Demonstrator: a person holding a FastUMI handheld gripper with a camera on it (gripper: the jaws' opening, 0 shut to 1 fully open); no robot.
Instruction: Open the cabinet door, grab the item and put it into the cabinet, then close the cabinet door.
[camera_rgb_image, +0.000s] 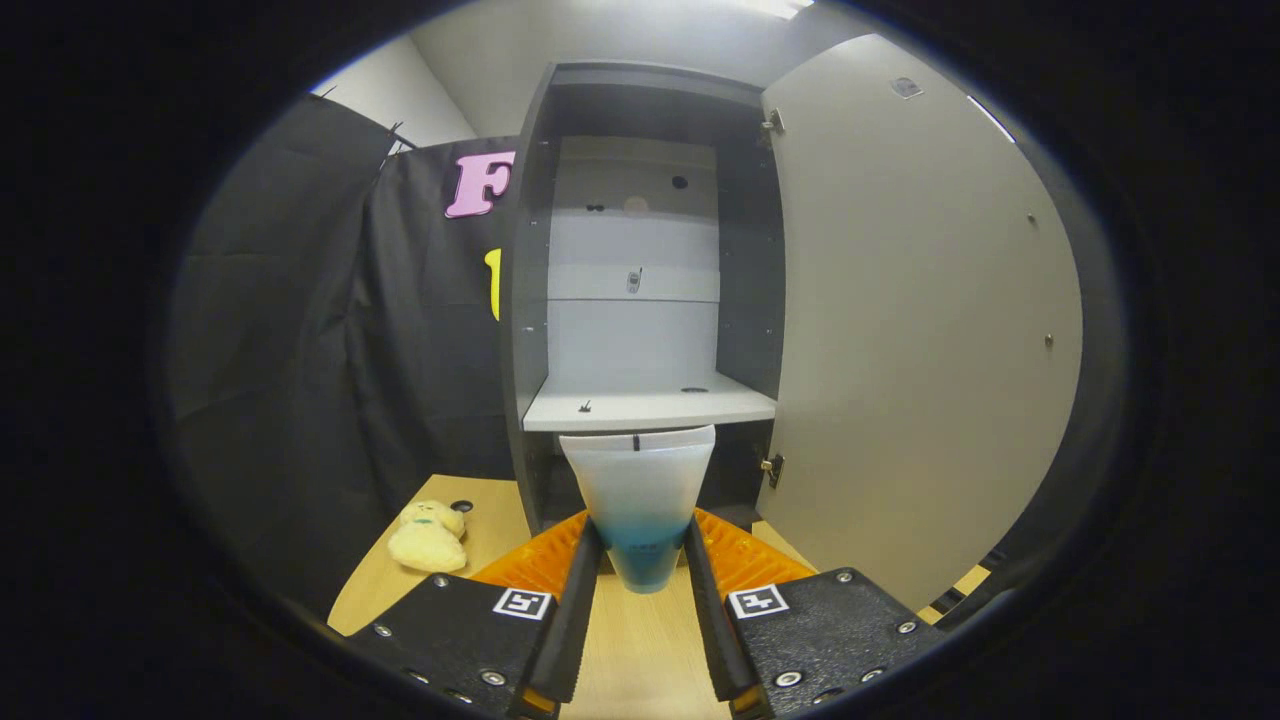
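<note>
The cup (640, 500) hides the tool (640, 560) fingertips behind its lower part, and its rim covers the shelf (650, 408) front. The cabinet (640, 300) space under the shelf is too dark to read. A small mark on the back panel (633, 281) is too small to tell. The door (920, 330) hides whatever lies behind it.

My gripper (640, 560) points level and straight ahead, jaws drawn in close, both fingers (575, 610) pressing the cup (640, 490) upright between them.
</note>
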